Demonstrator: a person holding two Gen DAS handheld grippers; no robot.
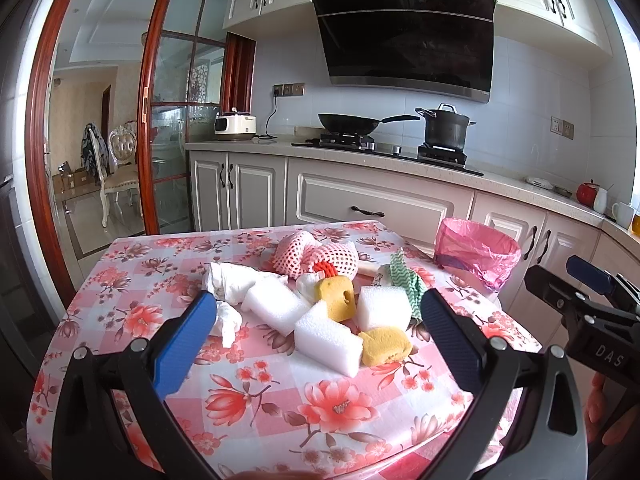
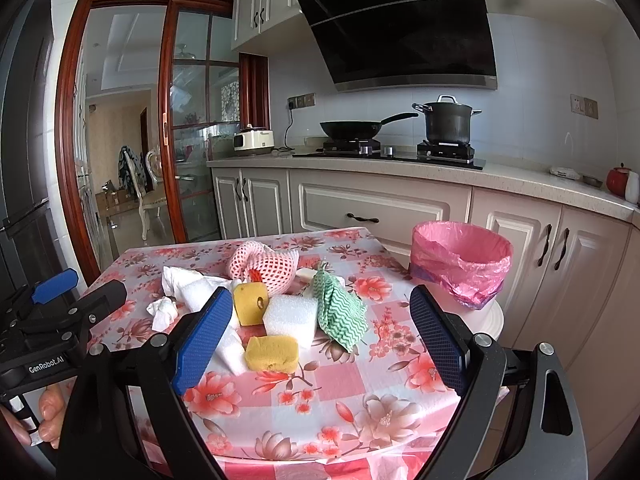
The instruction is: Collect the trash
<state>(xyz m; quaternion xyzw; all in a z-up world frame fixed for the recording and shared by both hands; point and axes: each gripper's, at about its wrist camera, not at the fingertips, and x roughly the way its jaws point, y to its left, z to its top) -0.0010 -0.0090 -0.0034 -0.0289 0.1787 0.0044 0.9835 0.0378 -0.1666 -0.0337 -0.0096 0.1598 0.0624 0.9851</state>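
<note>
A pile of trash lies on the floral-cloth table (image 1: 248, 400): white foam blocks (image 1: 326, 338) (image 2: 290, 316), yellow sponges (image 1: 386, 346) (image 2: 272, 354), crumpled white tissues (image 1: 230, 280) (image 2: 162, 312), a pink foam net (image 1: 316, 256) (image 2: 264, 262) and a green zigzag cloth (image 1: 408, 280) (image 2: 340, 312). A bin with a pink bag (image 1: 476, 250) (image 2: 460, 260) stands right of the table. My left gripper (image 1: 320, 328) is open, empty, just short of the pile. My right gripper (image 2: 322, 320) is open, empty, in front of the pile.
Kitchen cabinets and a counter (image 1: 360, 152) run behind the table, with a wok (image 1: 352, 122), a pot (image 1: 446, 126) and a rice cooker (image 1: 235, 124). A glass sliding door (image 1: 176, 120) is at the left. A red pot and cups (image 1: 600, 196) stand at the far right.
</note>
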